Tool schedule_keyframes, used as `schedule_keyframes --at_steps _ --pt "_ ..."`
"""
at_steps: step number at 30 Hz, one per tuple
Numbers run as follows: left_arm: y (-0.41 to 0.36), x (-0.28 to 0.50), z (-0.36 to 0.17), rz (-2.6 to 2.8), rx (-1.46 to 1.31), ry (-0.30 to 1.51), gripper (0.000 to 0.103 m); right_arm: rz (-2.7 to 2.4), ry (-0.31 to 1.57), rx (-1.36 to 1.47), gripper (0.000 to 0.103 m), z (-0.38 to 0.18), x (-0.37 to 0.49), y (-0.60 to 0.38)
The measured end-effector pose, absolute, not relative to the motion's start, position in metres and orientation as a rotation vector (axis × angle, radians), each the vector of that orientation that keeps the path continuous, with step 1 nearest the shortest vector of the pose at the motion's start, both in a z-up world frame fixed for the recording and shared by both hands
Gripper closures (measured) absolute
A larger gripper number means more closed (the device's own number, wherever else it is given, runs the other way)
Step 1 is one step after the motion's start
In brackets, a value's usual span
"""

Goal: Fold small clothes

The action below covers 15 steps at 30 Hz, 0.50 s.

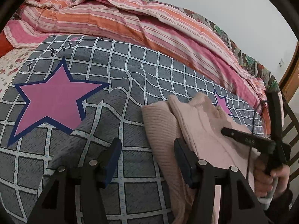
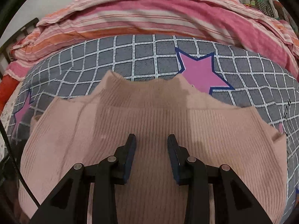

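A pale pink ribbed knit sweater (image 2: 149,119) lies on the grey checked bedspread (image 2: 130,56), collar toward the far side. My right gripper (image 2: 151,140) is open and hovers over the sweater's middle, holding nothing. In the left wrist view the sweater (image 1: 196,123) lies bunched at the right. My left gripper (image 1: 146,145) is open and empty, at the sweater's left edge, its right finger (image 1: 182,155) against the fabric. The right gripper (image 1: 248,138) shows in that view over the sweater, held by a hand (image 1: 271,179).
A striped pink and orange quilt (image 1: 130,22) is heaped along the far side of the bed. The bedspread (image 1: 112,93) has pink stars (image 1: 54,100) and a raised fold at the front. A wooden bed frame (image 1: 289,71) stands at the right.
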<state>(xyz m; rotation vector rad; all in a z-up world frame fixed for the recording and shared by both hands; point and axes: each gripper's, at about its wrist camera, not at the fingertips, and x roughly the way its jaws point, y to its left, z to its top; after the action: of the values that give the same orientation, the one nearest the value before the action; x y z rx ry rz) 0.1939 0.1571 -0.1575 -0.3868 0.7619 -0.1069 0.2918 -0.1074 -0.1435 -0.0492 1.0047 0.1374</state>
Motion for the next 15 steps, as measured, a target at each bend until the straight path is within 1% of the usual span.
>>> schedule_keyframes --at_steps 8,15 --pt "0.161 0.189 -0.156 -0.162 -0.437 0.755 0.047 0.132 1.007 -0.081 0.068 -0.145 0.298 -0.103" --pt "0.156 0.178 -0.139 -0.198 -0.454 0.755 0.047 0.161 1.012 -0.053 0.068 -0.137 0.268 -0.108"
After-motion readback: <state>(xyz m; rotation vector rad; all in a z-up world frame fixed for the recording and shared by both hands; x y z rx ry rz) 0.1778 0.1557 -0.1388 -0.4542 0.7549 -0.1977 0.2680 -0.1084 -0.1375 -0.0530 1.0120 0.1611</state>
